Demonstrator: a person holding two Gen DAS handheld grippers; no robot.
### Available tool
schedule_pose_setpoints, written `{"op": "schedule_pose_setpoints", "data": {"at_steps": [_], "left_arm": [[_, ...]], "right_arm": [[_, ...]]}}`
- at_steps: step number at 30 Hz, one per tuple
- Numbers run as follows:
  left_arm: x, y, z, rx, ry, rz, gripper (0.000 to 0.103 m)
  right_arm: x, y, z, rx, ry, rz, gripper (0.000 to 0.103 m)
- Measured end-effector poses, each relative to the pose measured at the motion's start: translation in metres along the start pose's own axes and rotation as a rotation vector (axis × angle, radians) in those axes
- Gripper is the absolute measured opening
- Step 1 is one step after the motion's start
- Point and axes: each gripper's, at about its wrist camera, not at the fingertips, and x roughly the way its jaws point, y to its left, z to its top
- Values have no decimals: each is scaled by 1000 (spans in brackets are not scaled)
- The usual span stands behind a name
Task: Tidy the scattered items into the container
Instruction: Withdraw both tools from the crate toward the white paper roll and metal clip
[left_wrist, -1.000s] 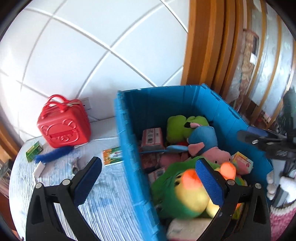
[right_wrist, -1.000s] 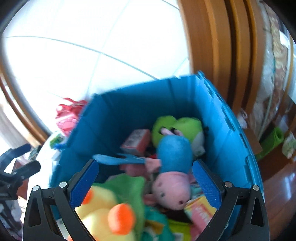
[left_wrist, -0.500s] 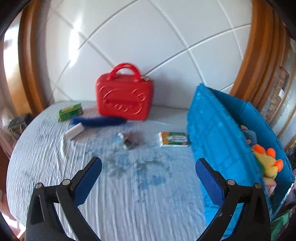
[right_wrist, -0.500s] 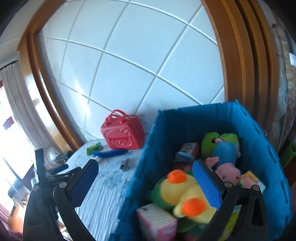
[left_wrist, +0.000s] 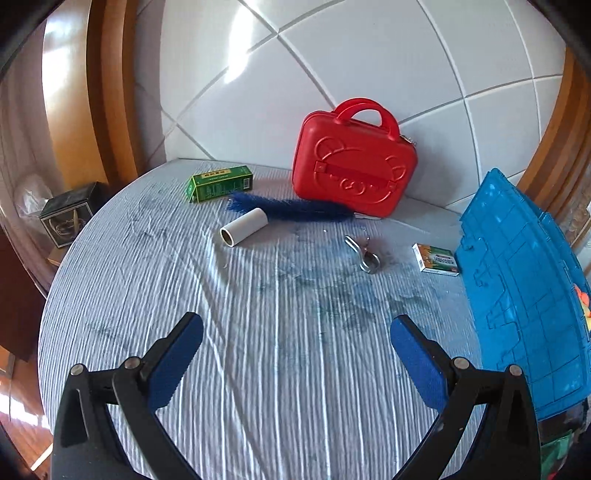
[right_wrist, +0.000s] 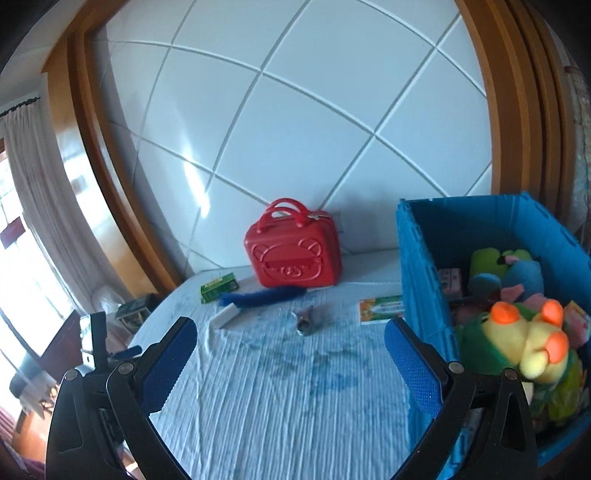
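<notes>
A blue crate stands at the table's right, full of plush toys. Scattered on the striped cloth lie a red bear case, a green box, a blue brush, a white roll, a metal clip and an orange-green box. My left gripper hovers open over the cloth's near part. My right gripper is open too, beside the crate's left wall. Neither holds anything.
White tiled wall backs the table, framed by wooden trim. A dark box sits beyond the table's left edge. In the right wrist view the other gripper's black body shows at the left.
Both grippers swung left, away from the crate's inside, and now face the cloth with its scattered items. Both stayed open and empty.
</notes>
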Motion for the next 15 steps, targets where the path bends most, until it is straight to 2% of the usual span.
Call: {"op": "schedule_pose_setpoints", "data": {"at_steps": [6,10,13,15], "left_arm": [[30,33,9,-9,60,41,103],[63,50,26,2,84,59,103],[98,59,43,-5,104,62,103],[126,64,55,1,117,65,103]], "right_arm": [[73,31,1,-28,71,58,103],[139,30,2,24,140,81,103],[199,23,2,55,211,70,103],[239,15,-1,70,256,28,103]]}}
